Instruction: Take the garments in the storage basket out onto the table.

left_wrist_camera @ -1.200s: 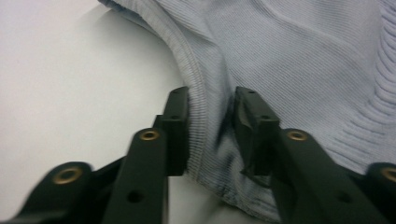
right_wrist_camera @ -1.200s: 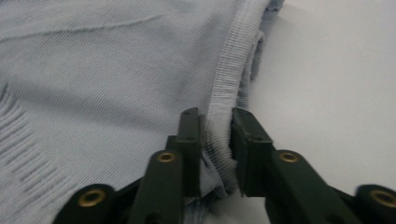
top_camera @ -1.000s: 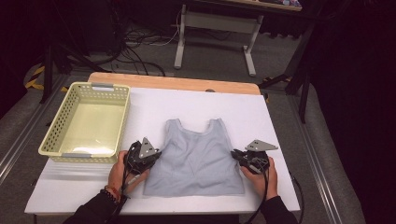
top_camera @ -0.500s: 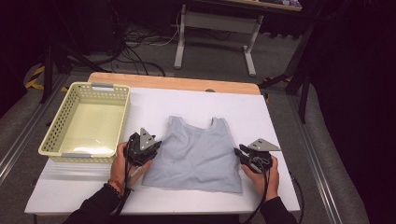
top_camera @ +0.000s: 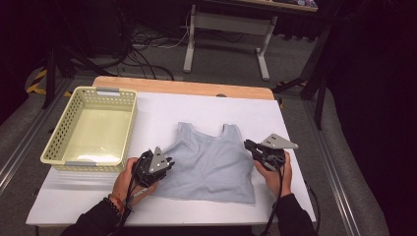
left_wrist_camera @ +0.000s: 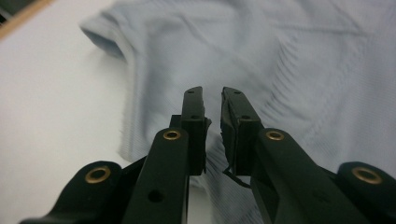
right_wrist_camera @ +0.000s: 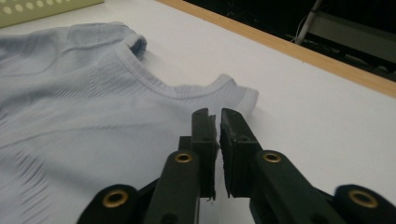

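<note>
A pale blue sleeveless shirt [top_camera: 211,162] lies flat on the white table [top_camera: 196,105], neck toward the far edge. My left gripper [top_camera: 169,162] is at the shirt's left side edge. In the left gripper view its jaws [left_wrist_camera: 212,93] have just been closing, and the shirt's fabric [left_wrist_camera: 289,60] bunches up between them. My right gripper [top_camera: 247,144] is at the right side edge, just below the strap. Its jaws [right_wrist_camera: 214,114] have just been closing too and stand almost together on the edge of the shirt [right_wrist_camera: 70,93].
A pale yellow mesh basket [top_camera: 125,132] with nothing in it stands on the table's left part, close to my left hand. A wooden strip [top_camera: 182,86] runs along the table's far edge. Beyond it are a dark floor, cables and a stand's legs.
Both grippers have left the shirt's bottom corners and moved up along its sides. The shirt has slid a little away from the near edge. The right gripper now sits higher.
</note>
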Tool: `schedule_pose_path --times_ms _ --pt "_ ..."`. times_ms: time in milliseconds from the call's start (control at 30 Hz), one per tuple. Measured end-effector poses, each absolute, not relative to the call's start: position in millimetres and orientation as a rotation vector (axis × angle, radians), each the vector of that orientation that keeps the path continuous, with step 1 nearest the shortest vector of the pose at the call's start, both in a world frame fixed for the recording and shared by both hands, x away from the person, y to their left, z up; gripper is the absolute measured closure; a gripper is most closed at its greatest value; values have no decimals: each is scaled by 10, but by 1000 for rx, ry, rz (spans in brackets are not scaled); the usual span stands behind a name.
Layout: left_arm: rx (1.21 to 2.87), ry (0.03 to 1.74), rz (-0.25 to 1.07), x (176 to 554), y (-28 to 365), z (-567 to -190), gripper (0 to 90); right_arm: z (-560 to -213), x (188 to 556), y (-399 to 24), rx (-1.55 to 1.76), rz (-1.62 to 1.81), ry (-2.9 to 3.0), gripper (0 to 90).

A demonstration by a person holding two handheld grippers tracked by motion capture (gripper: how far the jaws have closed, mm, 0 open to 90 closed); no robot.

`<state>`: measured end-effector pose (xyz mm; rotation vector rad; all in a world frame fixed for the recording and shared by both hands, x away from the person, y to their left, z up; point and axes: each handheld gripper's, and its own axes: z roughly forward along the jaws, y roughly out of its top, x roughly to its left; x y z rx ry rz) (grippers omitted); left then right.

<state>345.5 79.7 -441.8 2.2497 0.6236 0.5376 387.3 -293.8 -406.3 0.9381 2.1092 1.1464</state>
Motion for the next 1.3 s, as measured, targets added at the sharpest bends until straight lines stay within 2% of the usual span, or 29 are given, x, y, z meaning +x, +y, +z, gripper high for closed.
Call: schedule_pose_path --times_ms 233,267,367,567,733,967,1100,1233,1300 --pt "2337 638 460 3467 811 -4568 799 -4114 4356 -2741 902 1086 2238 900" --pt "2340 632 445 3463 821 -4586 814 -4193 4522 -2686 906 1053 2292 900" --pt "2333 631 370 3429 865 -4592 857 -4297 4664 -2628 914 1007 2347 899" --pt "2305 642 349 3335 899 -4614 872 -4489 4834 -2614 977 919 2380 900" --pt "2320 622 366 3303 879 -4592 876 -4486 4883 -2617 1020 910 2338 900" --pt "2226 623 431 3440 777 -4343 826 -4472 4861 -2604 1044 879 2303 900" --pt "2158 640 490 3809 562 -4056 825 -4425 4827 -2625 1054 903 2286 900" --pt "2187 725 521 4232 403 -4038 826 -4369 4766 -2654 1057 942 2278 900" --pt "2222 774 492 4444 367 -4105 826 -4360 4740 -2675 1058 961 2274 900"
